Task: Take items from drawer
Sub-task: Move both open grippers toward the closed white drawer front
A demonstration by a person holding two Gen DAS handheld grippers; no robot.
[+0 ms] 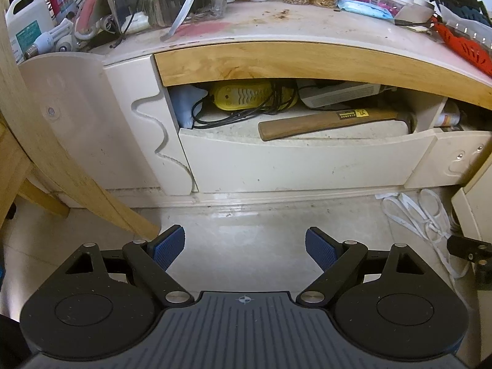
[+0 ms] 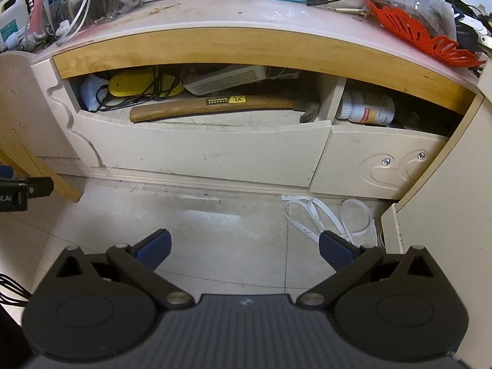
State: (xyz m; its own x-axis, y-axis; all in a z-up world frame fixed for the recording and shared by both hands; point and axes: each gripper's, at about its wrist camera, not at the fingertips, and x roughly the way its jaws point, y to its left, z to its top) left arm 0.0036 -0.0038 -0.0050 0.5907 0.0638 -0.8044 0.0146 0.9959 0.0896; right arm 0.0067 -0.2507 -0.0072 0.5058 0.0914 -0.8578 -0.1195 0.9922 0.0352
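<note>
Wooden-handled hammer [image 2: 215, 106] lies across the open drawer [image 2: 200, 150], in front of a yellow gadget [image 2: 144, 84] tangled in black cord and a white box [image 2: 227, 83]. Your left gripper [image 1: 244, 246] and right gripper [image 2: 244, 246] both hang over the floor, spread wide and holding nothing. Whichever item you reach for, come in low under the wooden edge [image 2: 215, 46] above.

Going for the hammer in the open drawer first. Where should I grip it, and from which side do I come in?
Grip the hammer mid-handle, just left of its yellow label. It lies flat across the drawer's front, its head wedged against the right divider and a wooden rail overhanging the drawer. So I would come in from the front, over the drawer's front panel, fingers above and below the handle, probably with the right gripper.
</note>
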